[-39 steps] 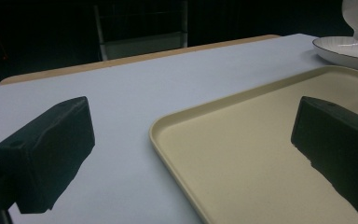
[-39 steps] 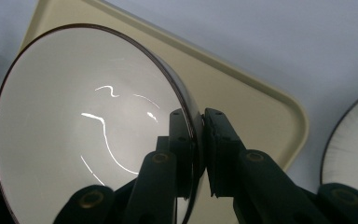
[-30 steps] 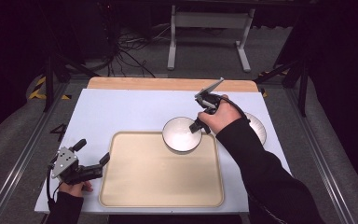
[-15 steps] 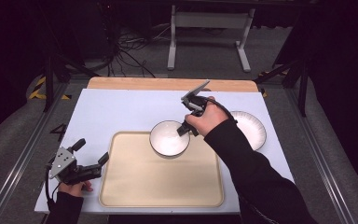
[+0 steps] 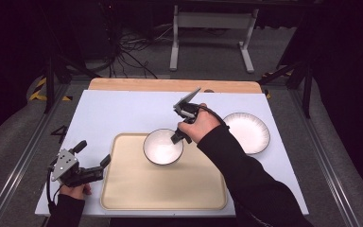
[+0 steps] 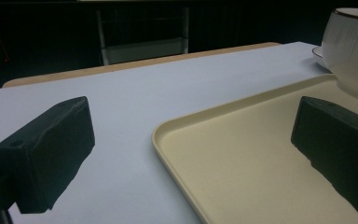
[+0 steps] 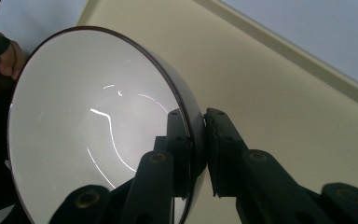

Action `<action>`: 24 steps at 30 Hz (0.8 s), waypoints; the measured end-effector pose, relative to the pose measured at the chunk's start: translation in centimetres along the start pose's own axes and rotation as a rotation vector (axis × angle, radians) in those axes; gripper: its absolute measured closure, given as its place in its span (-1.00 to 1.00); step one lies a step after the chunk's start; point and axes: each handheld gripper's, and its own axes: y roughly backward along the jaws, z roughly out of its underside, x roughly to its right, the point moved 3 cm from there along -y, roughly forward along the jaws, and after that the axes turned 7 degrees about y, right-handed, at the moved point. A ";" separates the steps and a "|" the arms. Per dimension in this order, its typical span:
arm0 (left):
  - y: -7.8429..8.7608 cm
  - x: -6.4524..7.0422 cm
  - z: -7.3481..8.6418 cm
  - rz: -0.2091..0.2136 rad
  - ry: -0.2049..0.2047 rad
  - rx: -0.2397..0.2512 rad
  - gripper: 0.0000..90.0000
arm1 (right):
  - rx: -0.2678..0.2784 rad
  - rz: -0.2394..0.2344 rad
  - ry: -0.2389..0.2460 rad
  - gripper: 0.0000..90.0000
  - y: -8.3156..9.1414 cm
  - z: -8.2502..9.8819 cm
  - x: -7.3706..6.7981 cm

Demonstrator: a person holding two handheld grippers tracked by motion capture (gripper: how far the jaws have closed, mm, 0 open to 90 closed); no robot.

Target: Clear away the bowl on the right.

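**High view: bowl held over the tray, not yet set down**

High view, largest thing first: the white table top (image 5: 123,113) runs from a wooden strip at the far edge to the person's near edge. On its near half lies the cream tray (image 5: 170,189), bare except where the bowl overlaps its far edge. To the right of the tray, well apart from it, a white plate (image 5: 250,130) with a dark rim rests flat on the table top.

The bowl (image 5: 162,147), white inside with a dark rim, sits over the far middle of the tray. The right gripper (image 5: 176,137) is clenched on its right rim: in the right gripper view 1 jaw lies inside the bowl (image 7: 98,135) and the other presses its outer wall, with the tray (image 7: 284,93) behind. The bowl is tipped there, so it seems to be carried rather than resting, though I cannot tell for certain whether its foot touches the tray.

The left gripper (image 5: 99,166) rests at the tray's near left corner, grasping nothing. In the left gripper view its 2 jaws stand wide apart, one over the table top (image 6: 121,102), one over the tray (image 6: 242,154), with the bowl (image 6: 352,46) far right.

As I judge it, the work is moving dishes onto the tray. The bowl has arrived over the tray but is not released; lowering it, letting go, and probably fetching the plate are left.
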 end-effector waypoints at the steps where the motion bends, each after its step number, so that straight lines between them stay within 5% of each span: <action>1: 0.0 0.0 0.0 0.003 0.001 0.001 -1.00 | 0.000 0.000 0.000 0.79 0.0 0.0 0.0; 24: 0.0 -0.1 0.0 -0.003 0.002 -0.006 -1.00 | -0.050 -0.010 -0.004 0.76 -3.9 1.3 0.8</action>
